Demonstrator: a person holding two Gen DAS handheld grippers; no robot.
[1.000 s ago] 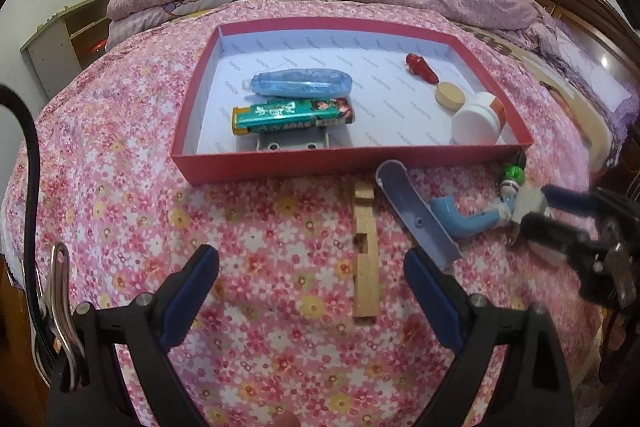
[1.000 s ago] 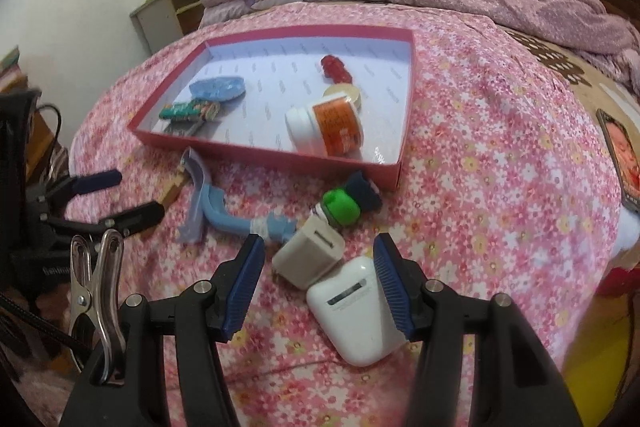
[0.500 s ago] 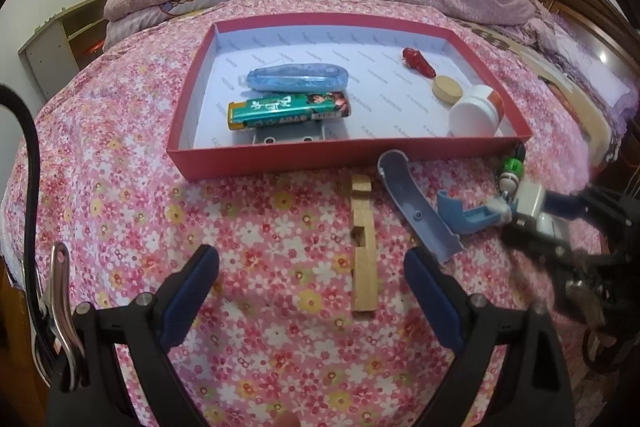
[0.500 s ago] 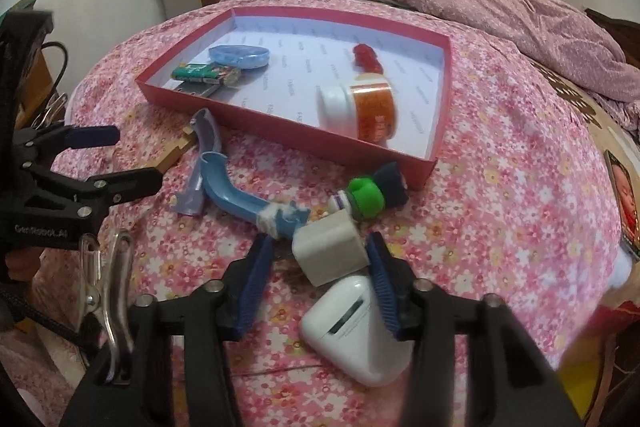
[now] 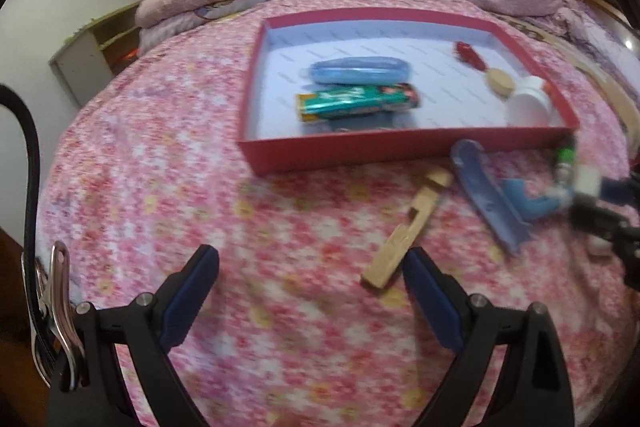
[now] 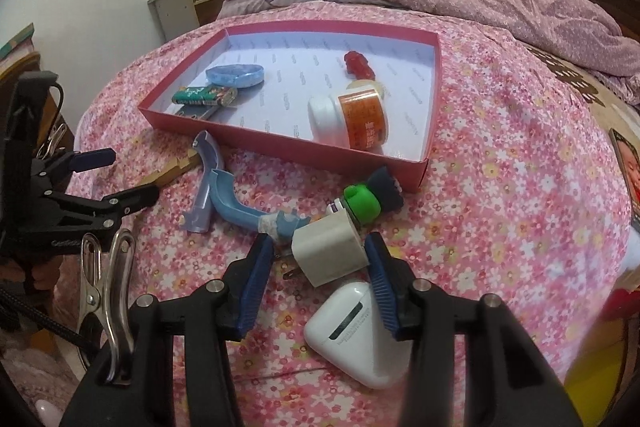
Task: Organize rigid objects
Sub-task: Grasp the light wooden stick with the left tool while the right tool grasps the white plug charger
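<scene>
Counting the red box (image 6: 424, 171) beyond your right hand-held gripper (image 6: 320, 259), you had six items stowed; it pinched the white charger plug (image 6: 328, 251), four others waited around it, and your left hand-held gripper (image 5: 310, 287) stood spread.

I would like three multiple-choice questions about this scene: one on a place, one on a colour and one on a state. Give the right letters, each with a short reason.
1. Where is the wooden piece?
A. on the flowered bedspread, outside the red box
B. inside the box
C. on top of the jar

2. What colour is the label of the white-lidded jar?
A. green
B. black
C. orange

3. How is the jar placed?
A. upright
B. on its side
C. upside down

Answers:
1. A, it lies on the cloth in front of the box's near wall.
2. C, an orange band shows next to the white lid.
3. B, its lid faces sideways.
</scene>
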